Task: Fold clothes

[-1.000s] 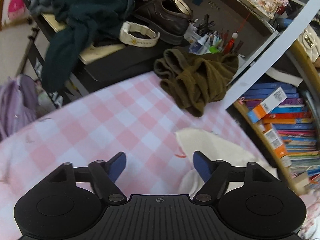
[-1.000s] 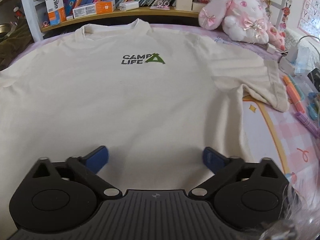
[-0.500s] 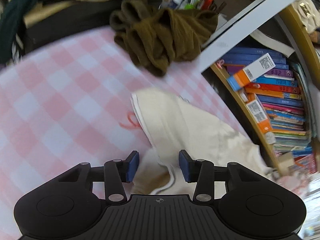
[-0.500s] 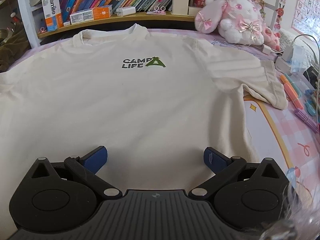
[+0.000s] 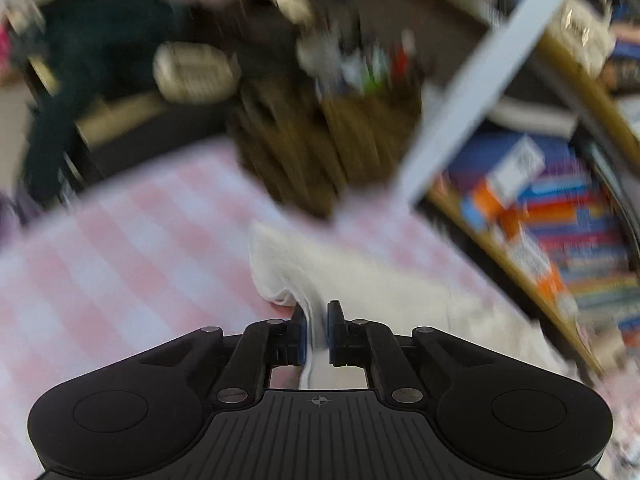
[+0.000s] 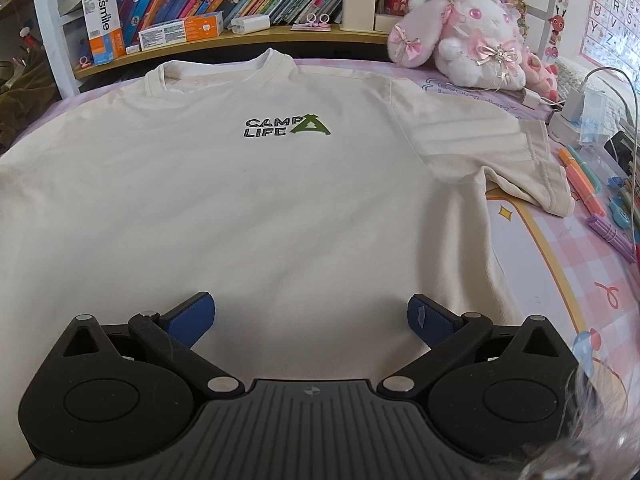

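A cream T-shirt (image 6: 240, 200) with a "CAMP LIFE" print lies flat, front up, on the pink checked cover. In the right wrist view my right gripper (image 6: 310, 312) hovers open over the shirt's lower middle, nothing between its fingers. The left wrist view is motion-blurred. There the shirt's sleeve (image 5: 360, 280) runs toward my left gripper (image 5: 316, 332), whose jaws are closing, and a raised fold of the sleeve's edge is pinched between the blue pads. The shirt's other sleeve (image 6: 500, 152) lies rumpled at the right.
A crumpled olive-brown garment (image 5: 320, 148) lies beyond the sleeve. Shelves of books (image 5: 560, 220) run along the far edge. A pink plush rabbit (image 6: 460, 48), pens (image 6: 580, 184) and a charger with a cable (image 6: 572, 108) sit at the right.
My left gripper swung from the bare checked cover onto the sleeve's edge, and its jaws narrowed from wide apart to pinching the fabric. The right gripper stayed put and open.
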Action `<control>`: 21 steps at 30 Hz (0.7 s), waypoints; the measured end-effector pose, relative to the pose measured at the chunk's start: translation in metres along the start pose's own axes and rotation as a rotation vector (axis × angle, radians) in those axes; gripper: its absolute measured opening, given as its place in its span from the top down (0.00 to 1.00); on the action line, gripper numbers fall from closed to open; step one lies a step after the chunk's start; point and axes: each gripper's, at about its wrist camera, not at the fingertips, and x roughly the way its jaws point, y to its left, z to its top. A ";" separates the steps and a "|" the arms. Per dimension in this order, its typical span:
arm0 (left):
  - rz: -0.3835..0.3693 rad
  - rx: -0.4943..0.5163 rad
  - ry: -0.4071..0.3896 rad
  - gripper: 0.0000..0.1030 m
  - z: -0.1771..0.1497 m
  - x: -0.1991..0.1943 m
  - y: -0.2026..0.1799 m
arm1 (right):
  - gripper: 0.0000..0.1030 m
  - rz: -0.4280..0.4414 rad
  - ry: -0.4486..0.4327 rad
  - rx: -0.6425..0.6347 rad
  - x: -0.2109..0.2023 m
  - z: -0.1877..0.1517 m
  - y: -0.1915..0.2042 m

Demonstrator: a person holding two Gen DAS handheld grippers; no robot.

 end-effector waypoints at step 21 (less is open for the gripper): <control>0.044 0.095 0.091 1.00 0.015 0.057 0.026 | 0.00 0.000 0.011 -0.002 0.002 0.001 -0.002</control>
